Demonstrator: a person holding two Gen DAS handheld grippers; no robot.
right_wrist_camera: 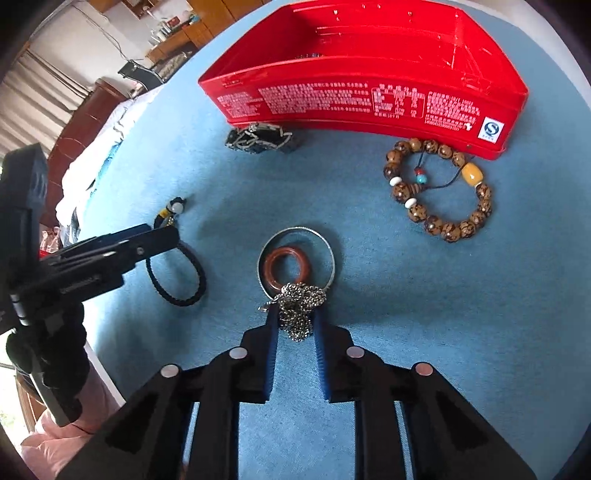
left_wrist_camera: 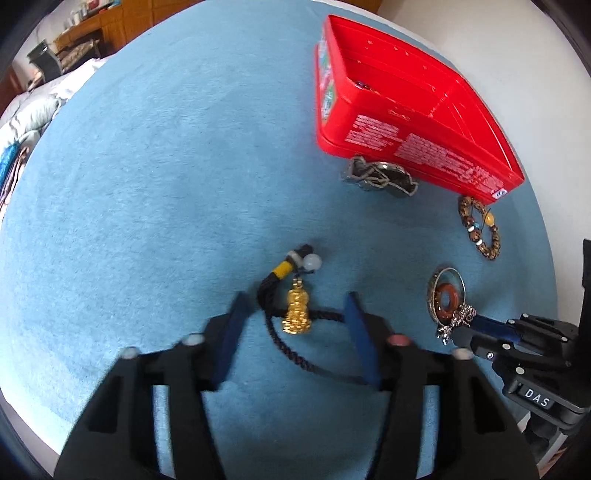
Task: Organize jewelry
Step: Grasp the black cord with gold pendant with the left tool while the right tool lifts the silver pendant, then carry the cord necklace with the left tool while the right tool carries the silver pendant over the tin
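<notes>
Entry: my right gripper [right_wrist_camera: 295, 314] pinches chain [right_wrist_camera: 301, 308], lower centre; left gripper [left_wrist_camera: 295, 314] gapes over cord [left_wrist_camera: 295, 332]; snag risk: rings [right_wrist_camera: 295, 258] dragged along.

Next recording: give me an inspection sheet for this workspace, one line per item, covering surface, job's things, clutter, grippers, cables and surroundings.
Surface: round table under blue cloth.
Job's things: red box, open; beaded bracelet and dark chain piece lie beside it; silver bangle rings a brown ring; metal chain; black cord with gold charm.
Clutter: nothing seen.
Grippers: right hand-held gripper pinches the metal chain; left hand-held gripper open, straddling the gold charm.
Cables: nothing seen on the table.
Surroundings: bed with white bedding, wooden furniture.
</notes>
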